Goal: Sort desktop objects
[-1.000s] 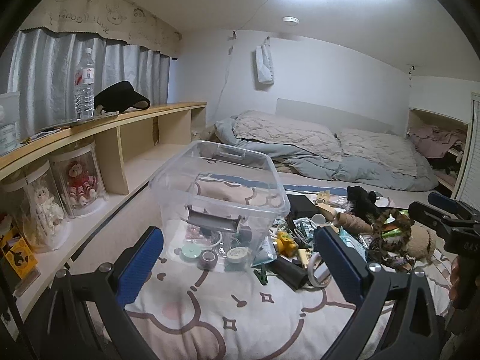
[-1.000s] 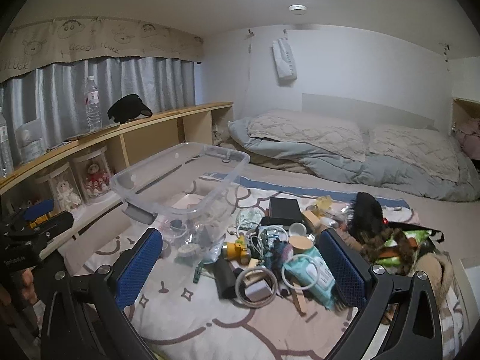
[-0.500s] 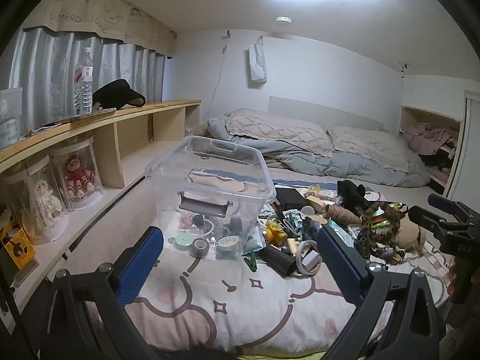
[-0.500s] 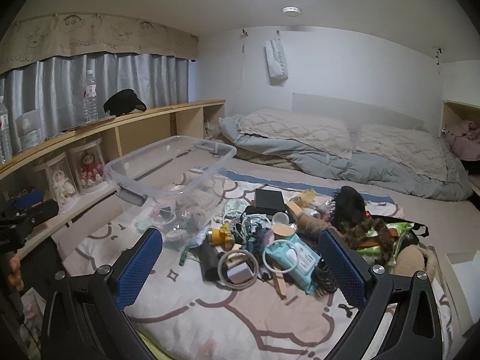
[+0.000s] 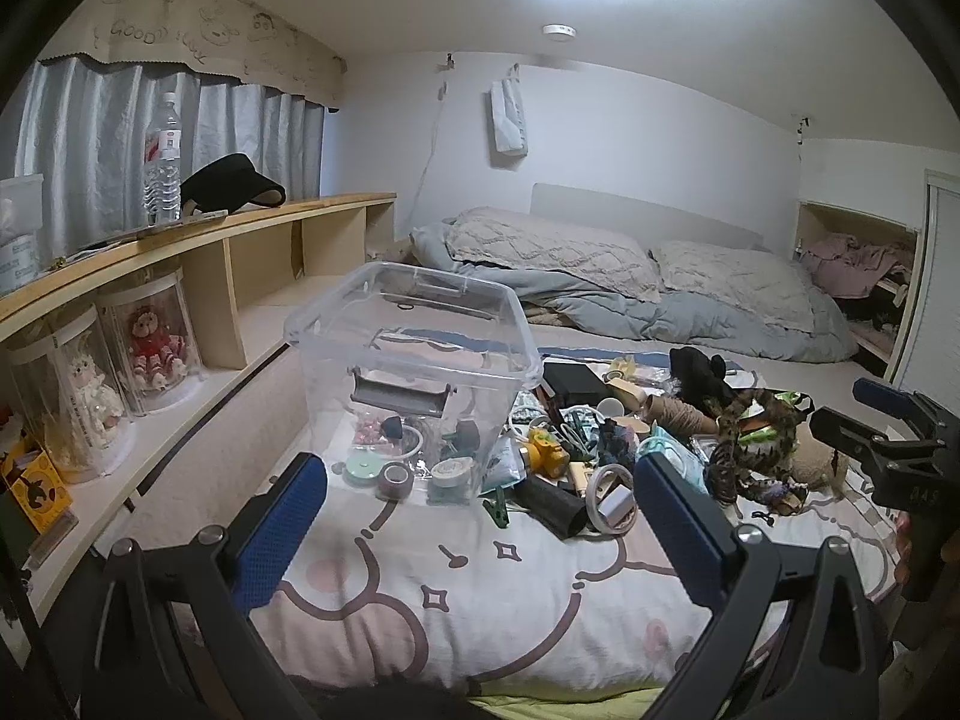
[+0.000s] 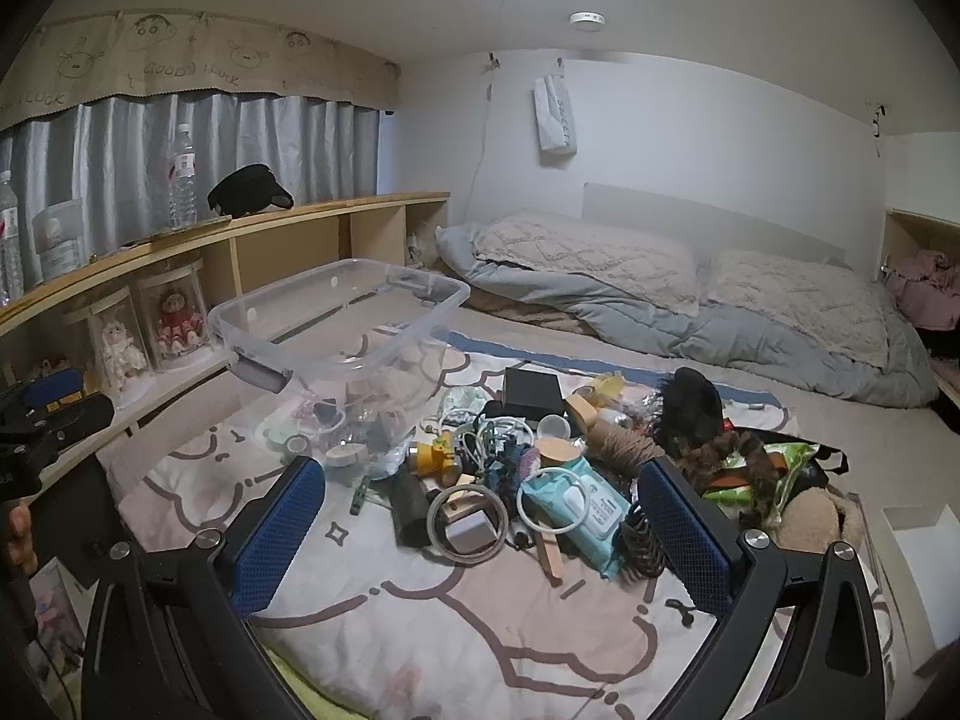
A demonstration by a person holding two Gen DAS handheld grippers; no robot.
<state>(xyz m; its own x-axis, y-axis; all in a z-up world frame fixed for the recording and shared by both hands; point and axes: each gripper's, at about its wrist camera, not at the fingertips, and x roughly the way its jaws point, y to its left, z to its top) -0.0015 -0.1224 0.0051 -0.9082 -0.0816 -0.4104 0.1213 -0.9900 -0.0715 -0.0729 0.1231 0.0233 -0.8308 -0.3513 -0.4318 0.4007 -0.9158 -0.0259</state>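
Note:
A clear plastic bin (image 5: 414,336) (image 6: 336,306) stands on the patterned blanket (image 5: 456,588) with several small items at its bottom. To its right lies a pile of clutter: a yellow toy (image 5: 547,456) (image 6: 435,456), a black box (image 5: 573,383) (image 6: 533,389), a wipes pack (image 6: 576,504), a twine roll (image 6: 624,447), a white ring (image 6: 468,519). My left gripper (image 5: 480,531) is open and empty, held back above the blanket's near edge. My right gripper (image 6: 483,531) is open and empty, also short of the pile.
A wooden shelf (image 5: 198,228) runs along the left with a water bottle (image 5: 163,159), a black visor (image 5: 231,186) and doll cases (image 5: 150,342). A grey duvet and pillows (image 5: 630,282) lie behind. A plush toy (image 6: 810,516) and green bag (image 6: 774,468) sit at right.
Both grippers have pulled back from the bin and pile, which look smaller and farther. More of the blanket's near edge shows. Both stay open.

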